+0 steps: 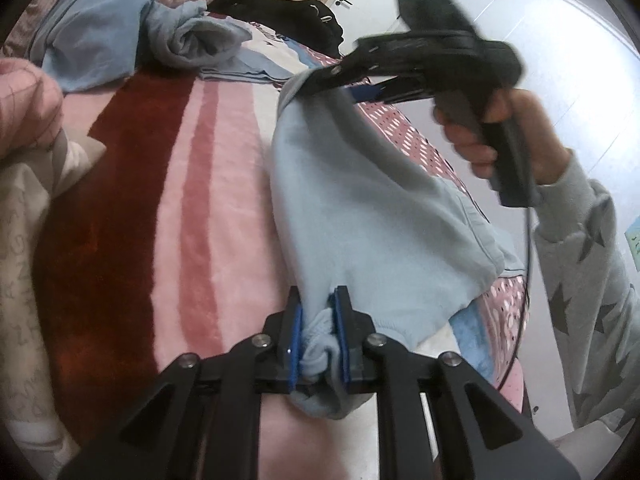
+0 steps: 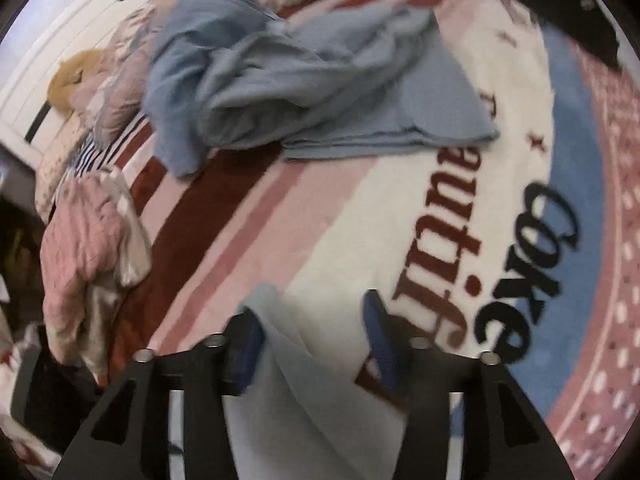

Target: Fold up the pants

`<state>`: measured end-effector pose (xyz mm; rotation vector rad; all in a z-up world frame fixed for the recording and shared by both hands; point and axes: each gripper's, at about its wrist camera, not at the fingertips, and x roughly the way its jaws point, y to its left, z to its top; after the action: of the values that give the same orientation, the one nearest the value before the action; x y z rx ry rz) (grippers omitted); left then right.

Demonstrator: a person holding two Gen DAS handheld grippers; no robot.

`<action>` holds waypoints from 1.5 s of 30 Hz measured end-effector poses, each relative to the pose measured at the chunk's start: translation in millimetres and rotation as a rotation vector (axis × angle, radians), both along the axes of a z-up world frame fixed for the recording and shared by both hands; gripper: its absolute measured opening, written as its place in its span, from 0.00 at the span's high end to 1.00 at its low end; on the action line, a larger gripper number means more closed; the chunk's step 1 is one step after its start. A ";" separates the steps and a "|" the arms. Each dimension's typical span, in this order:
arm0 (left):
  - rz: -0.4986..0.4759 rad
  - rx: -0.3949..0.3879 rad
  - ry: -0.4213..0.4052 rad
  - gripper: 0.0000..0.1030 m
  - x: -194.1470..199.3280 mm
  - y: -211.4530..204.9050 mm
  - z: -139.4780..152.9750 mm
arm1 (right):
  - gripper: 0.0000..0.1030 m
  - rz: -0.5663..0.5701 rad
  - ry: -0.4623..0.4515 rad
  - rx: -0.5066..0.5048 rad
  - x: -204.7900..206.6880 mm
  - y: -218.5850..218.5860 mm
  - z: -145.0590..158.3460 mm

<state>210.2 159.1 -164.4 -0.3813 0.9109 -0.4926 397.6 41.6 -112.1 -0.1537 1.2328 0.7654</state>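
Note:
Light blue pants [image 1: 360, 200] hang stretched over a striped pink blanket [image 1: 180, 200] on a bed. My left gripper [image 1: 318, 320] is shut on a bunched end of them at the bottom of the left wrist view. My right gripper [image 1: 328, 88] is at the pants' far end, held by a hand [image 1: 500, 132]. In the right wrist view that gripper [image 2: 310, 312] has its jaws apart. A fold of the pants [image 2: 304, 380] lies between them against the left pad [image 2: 248, 340], while the right pad [image 2: 378, 332] stands apart from the cloth.
A heap of blue-grey clothes [image 2: 280, 80] lies further back on the blanket, with a black garment [image 1: 288, 12] behind it. A pink quilt [image 2: 84, 248] is bunched at the left edge. A tan plush toy [image 2: 76, 76] sits near the wall. A star-patterned grey sleeve [image 1: 592, 280] is at the right.

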 end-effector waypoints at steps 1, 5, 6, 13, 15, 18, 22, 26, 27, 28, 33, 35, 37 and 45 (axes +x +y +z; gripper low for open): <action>0.010 0.002 -0.002 0.87 1.7 -0.4 0.2 | 0.46 0.011 -0.011 0.006 -5.1 0.0 4.6; 0.030 -0.001 0.001 0.86 1.9 0.6 -0.3 | 0.45 0.092 -0.026 -0.012 -30.4 12.0 12.6; 0.033 -0.004 -0.001 0.86 1.1 1.0 -0.1 | 0.42 0.125 -0.026 -0.022 -37.3 14.5 11.2; 0.063 -0.018 -0.004 0.86 7.6 3.9 -1.6 | 0.27 0.171 -0.190 -0.186 -52.6 34.1 7.3; 0.069 -0.029 -0.002 0.86 10.2 4.2 -3.1 | 0.27 0.175 -0.239 -0.265 -48.0 40.5 -3.8; 0.056 -0.027 -0.008 0.91 9.4 2.1 -3.0 | 0.30 0.179 -0.227 -0.320 -41.6 48.1 -24.4; 0.011 0.022 -0.037 0.93 -1.2 -6.8 4.3 | 0.48 0.153 -0.234 -0.291 -31.1 54.0 -34.2; -0.017 0.013 -0.036 0.93 -7.0 -9.6 5.5 | 0.65 0.074 -0.320 -0.361 -11.1 56.8 -43.1; -0.018 0.008 -0.027 0.93 -6.6 -8.8 4.3 | 0.68 0.053 -0.316 -0.362 -4.9 55.7 -44.7; -0.018 0.006 -0.020 0.93 -5.2 -8.2 3.2 | 0.68 0.015 -0.297 -0.352 4.6 49.6 -45.4; 0.000 -0.003 -0.013 0.91 -1.0 -2.7 3.0 | 0.68 -0.024 -0.248 -0.227 1.4 19.3 -17.9; 0.016 0.005 -0.010 0.89 2.3 -2.8 3.5 | 0.65 -0.015 -0.228 -0.154 -14.3 1.2 -1.0; 0.031 0.012 -0.007 0.89 2.9 -3.5 3.6 | 0.63 0.014 -0.179 -0.101 -30.7 -12.2 3.8; 0.049 0.015 0.003 0.90 2.7 -5.8 0.8 | 0.59 0.012 -0.150 -0.148 -49.5 -29.8 -37.6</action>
<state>212.9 153.3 -163.6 -0.3906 0.9058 -0.4399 348.2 11.8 -149.7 -0.3339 1.1458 0.6604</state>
